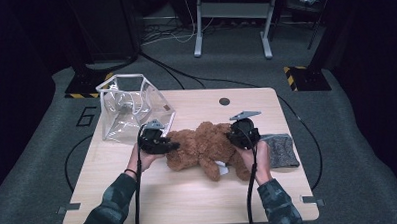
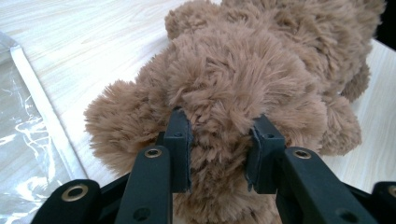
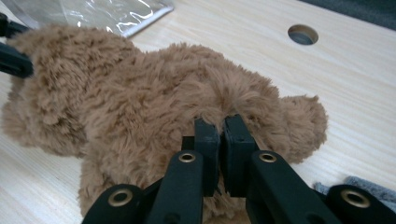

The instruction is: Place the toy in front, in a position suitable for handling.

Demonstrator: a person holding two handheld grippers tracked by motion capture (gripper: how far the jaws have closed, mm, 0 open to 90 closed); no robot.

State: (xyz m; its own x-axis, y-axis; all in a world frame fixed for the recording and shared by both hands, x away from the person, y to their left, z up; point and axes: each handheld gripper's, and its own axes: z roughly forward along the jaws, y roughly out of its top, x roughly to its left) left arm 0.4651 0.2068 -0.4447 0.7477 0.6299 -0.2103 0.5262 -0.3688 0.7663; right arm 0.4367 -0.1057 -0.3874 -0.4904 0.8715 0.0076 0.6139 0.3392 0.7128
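A brown plush teddy bear (image 1: 204, 148) lies on its side in the middle of the light wooden table (image 1: 154, 198). My left gripper (image 1: 171, 145) is at the bear's left end. In the left gripper view its jaws (image 2: 219, 140) press into the fluffy head (image 2: 233, 70) from both sides, with fur bulging between them. From the right, my right gripper (image 1: 233, 138) meets the bear. Its jaws (image 3: 219, 128) are nearly together and pinch a tuft of fur on the bear's body (image 3: 140, 93).
A clear plastic bag with white edging (image 1: 131, 107) stands open at the table's back left, close behind the left gripper. A grey cloth (image 1: 280, 150) lies at the right edge. A round hole (image 1: 224, 101) is in the tabletop at the back.
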